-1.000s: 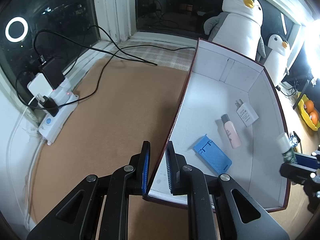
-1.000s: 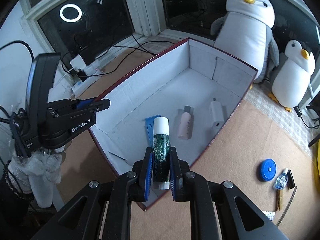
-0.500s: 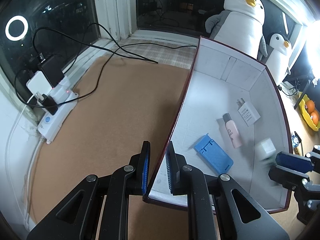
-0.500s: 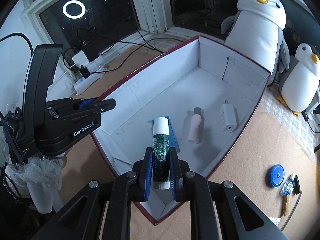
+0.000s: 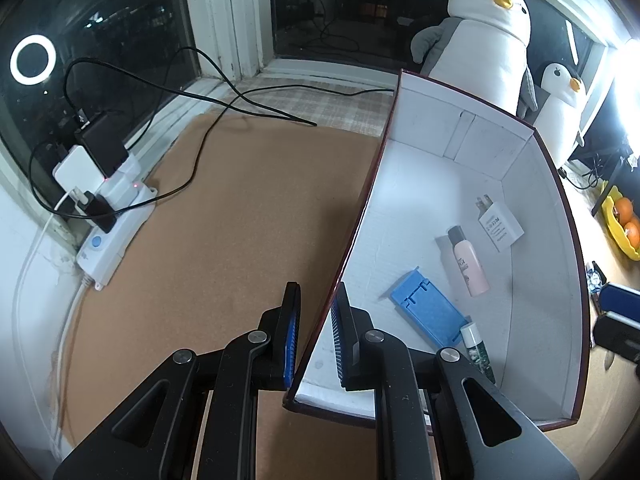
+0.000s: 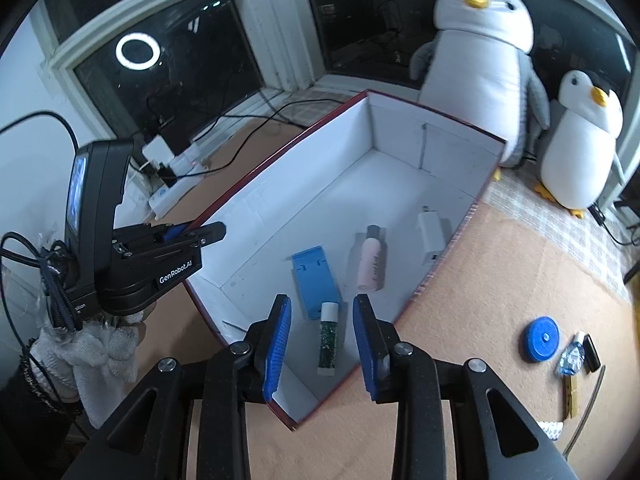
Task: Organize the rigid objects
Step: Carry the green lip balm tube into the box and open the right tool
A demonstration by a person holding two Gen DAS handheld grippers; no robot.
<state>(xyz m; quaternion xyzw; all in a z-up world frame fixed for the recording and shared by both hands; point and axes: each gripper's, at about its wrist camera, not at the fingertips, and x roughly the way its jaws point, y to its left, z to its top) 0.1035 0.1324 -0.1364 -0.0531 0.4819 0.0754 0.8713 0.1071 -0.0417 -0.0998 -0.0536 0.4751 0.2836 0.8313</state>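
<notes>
- Left wrist view: left gripper (image 5: pixel 314 340) has its fingers straddling the near left wall of the box (image 5: pixel 400 216), one pad outside, one inside; they look clamped on the wall edge, steadying the box on the worktop (image 5: pixel 224 232).
- Box floor holds four things: blue stand (image 5: pixel 426 307), pink bottle (image 5: pixel 468 261), white charger (image 5: pixel 499 222), and a green tube (image 5: pixel 478 350) with a white cap, lying by the stand's near corner and touching or almost touching it.
- Right gripper shows only as a dark shape at the right edge, outside the box wall.
- Right wrist view: right gripper (image 6: pixel 322 346) hangs above the near end of the box (image 6: pixel 304 184), fingers spread wide and empty. The tube (image 6: pixel 328 338) lies flat on the box floor straight below the gap, cap toward the stand (image 6: pixel 316 282).
- Bottle (image 6: pixel 372 260) and charger (image 6: pixel 431 236) lie farther in, apart from each other.
- Left to do, by my reading: a blue disc (image 6: pixel 541 338), a small clear packet (image 6: pixel 572 358), a dark stick-like item (image 6: pixel 591 354) and a yellowish strip (image 6: pixel 571 394) sit on the worktop to the right, outside the box.
- Judgement: four items boxed, roughly half done; disc looks the nearest next pick.
</notes>
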